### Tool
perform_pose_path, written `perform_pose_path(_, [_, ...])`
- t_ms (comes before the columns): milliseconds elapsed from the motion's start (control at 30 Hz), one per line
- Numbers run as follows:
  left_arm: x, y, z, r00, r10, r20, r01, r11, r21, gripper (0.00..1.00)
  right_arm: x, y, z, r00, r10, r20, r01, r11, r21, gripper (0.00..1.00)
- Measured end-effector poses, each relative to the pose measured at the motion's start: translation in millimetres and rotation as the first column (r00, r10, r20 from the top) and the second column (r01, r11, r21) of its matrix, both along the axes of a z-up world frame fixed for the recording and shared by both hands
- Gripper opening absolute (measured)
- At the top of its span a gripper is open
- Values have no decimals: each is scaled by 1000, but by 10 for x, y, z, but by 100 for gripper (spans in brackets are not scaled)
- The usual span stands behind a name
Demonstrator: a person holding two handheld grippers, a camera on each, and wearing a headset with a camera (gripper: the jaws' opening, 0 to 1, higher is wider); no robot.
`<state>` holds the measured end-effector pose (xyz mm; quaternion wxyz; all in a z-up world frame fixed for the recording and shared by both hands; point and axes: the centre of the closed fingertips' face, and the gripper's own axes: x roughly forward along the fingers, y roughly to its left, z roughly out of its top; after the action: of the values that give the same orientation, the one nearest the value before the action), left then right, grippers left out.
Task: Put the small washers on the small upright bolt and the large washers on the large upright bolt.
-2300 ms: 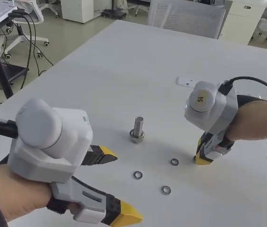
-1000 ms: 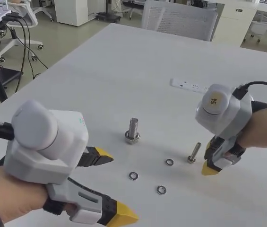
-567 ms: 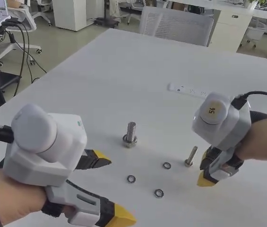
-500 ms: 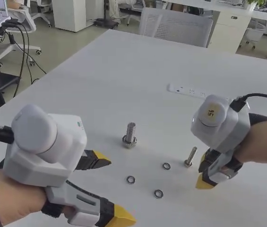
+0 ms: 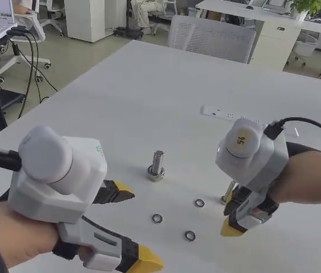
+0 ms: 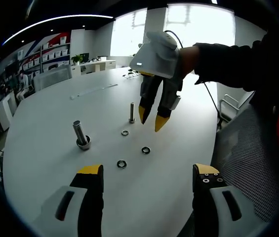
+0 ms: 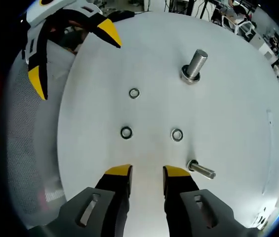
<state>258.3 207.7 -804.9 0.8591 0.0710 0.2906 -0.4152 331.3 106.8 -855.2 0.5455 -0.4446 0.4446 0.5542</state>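
The large bolt [image 5: 157, 165] [image 6: 81, 136] [image 7: 193, 66] stands upright mid-table with a ring at its base. To its right the small bolt [image 5: 229, 191] [image 6: 132, 112] [image 7: 201, 170] also stands, partly hidden behind my right gripper [image 5: 228, 226] [image 6: 151, 120] [image 7: 147, 171]. That gripper hovers just in front of it, jaws slightly open and empty. Three washers lie flat between the bolts: one [image 5: 199, 203] [image 7: 177, 134] nearest the small bolt, one [image 5: 157, 218] [image 7: 134, 93] and one [image 5: 190, 235] [image 7: 126, 132]. My left gripper [image 5: 134, 227] [image 6: 148, 173] [image 7: 72, 57] stands wide open at the near left, empty.
A white power strip [image 5: 228, 114] [image 6: 92, 90] lies on the white table [image 5: 120, 102] beyond the bolts. A mesh chair [image 5: 211, 37] stands at the far edge. The table's left edge drops to a floor with cables and a desk.
The right gripper, earlier down at the table, has let go of the small bolt, which now stands alone. It has since drifted left and nearer, partly covering the bolt. The left gripper stayed put.
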Motion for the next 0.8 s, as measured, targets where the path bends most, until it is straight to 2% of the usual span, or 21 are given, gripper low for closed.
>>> perform_pose_path(267, [11, 11, 21, 1000, 3, 9, -3, 1000, -2, 73, 42, 166, 37, 1000, 23, 20, -23, 1000, 0, 27])
perform_pose_path(567, [9, 14, 29, 1000, 0, 11, 0, 1000, -5, 73, 164, 340, 47, 998, 26, 50, -27, 1000, 7, 27])
perform_pose_path(800, [7, 18, 28, 1000, -1, 13, 1, 1000, -5, 73, 266, 410, -36, 997, 21, 68, -21, 1000, -11, 25])
